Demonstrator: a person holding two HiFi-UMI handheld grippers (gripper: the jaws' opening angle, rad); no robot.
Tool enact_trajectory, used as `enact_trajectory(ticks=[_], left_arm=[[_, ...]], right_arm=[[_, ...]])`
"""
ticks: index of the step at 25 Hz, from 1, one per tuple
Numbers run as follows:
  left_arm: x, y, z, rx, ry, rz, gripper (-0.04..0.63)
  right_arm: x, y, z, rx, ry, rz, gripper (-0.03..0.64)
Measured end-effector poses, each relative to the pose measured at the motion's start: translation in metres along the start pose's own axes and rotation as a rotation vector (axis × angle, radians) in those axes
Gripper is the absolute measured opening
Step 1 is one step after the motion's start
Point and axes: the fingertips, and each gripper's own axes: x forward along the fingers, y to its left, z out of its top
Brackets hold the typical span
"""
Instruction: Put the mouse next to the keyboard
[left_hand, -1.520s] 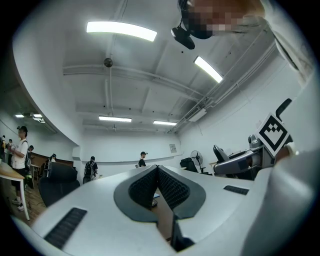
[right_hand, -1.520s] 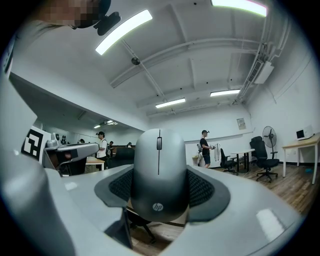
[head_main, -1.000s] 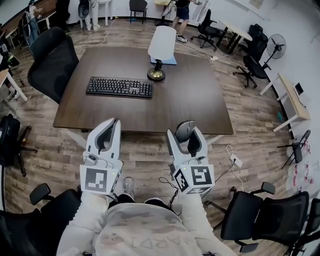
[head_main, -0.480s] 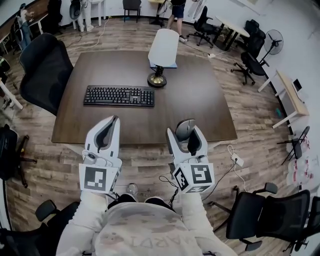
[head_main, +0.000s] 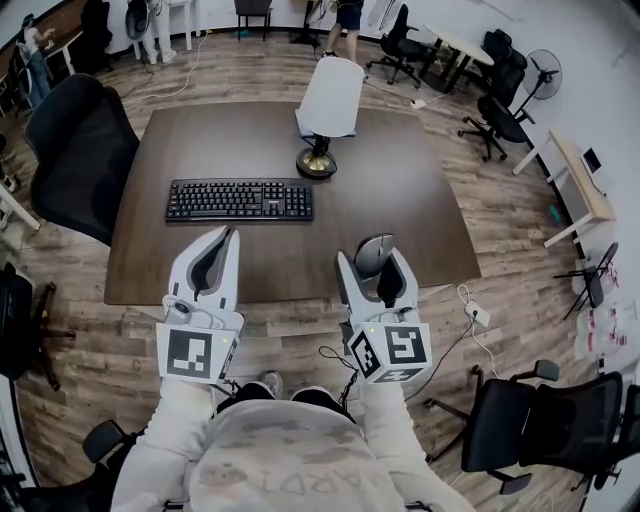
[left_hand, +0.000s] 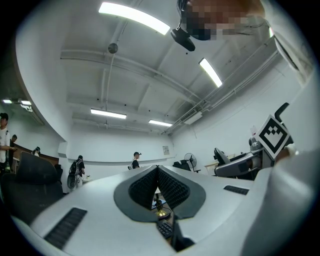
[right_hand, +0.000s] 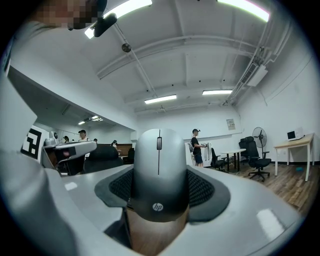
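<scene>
A grey mouse (right_hand: 159, 172) is clamped between the jaws of my right gripper (head_main: 374, 267), which hangs over the near edge of the dark table (head_main: 400, 210); from above the mouse (head_main: 371, 253) sticks out past the fingertips. The black keyboard (head_main: 240, 200) lies on the table's left half, well ahead and to the left of the mouse. My left gripper (head_main: 213, 256) is held at the near table edge with its jaws shut together and nothing between them; its own view shows the closed pads (left_hand: 170, 189) and a sliver of keyboard (left_hand: 164, 229) below them.
A lamp with a white shade (head_main: 327, 100) and brass base stands just behind the keyboard's right end. Black office chairs (head_main: 75, 140) stand at the table's left and at the lower right (head_main: 540, 425). A cable and plug (head_main: 472, 315) lie on the wood floor right of me.
The table and keyboard have slid a little nearer in the head view. Both grippers keep the same pose, the right one still holding the mouse.
</scene>
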Motion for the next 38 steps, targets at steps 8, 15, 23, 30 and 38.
enact_trajectory(ticks=[8, 15, 23, 30, 38], left_arm=[[0.013, 0.015, -0.016, -0.022, 0.009, -0.020, 0.006], [0.031, 0.021, -0.030, -0.021, 0.028, -0.019, 0.006], [0.066, 0.029, -0.041, -0.005, 0.029, -0.008, 0.006], [0.102, 0.043, -0.052, -0.001, 0.046, 0.025, 0.006], [0.134, 0.054, -0.075, -0.010, 0.071, 0.068, 0.006]], right_arm=[[0.016, 0.002, -0.011, -0.010, 0.025, -0.026, 0.307], [0.032, -0.012, -0.025, 0.003, 0.054, -0.056, 0.307], [0.071, -0.042, -0.039, 0.024, 0.092, -0.055, 0.307], [0.121, -0.070, -0.056, 0.044, 0.153, -0.042, 0.307], [0.166, -0.093, -0.095, 0.067, 0.254, -0.015, 0.307]])
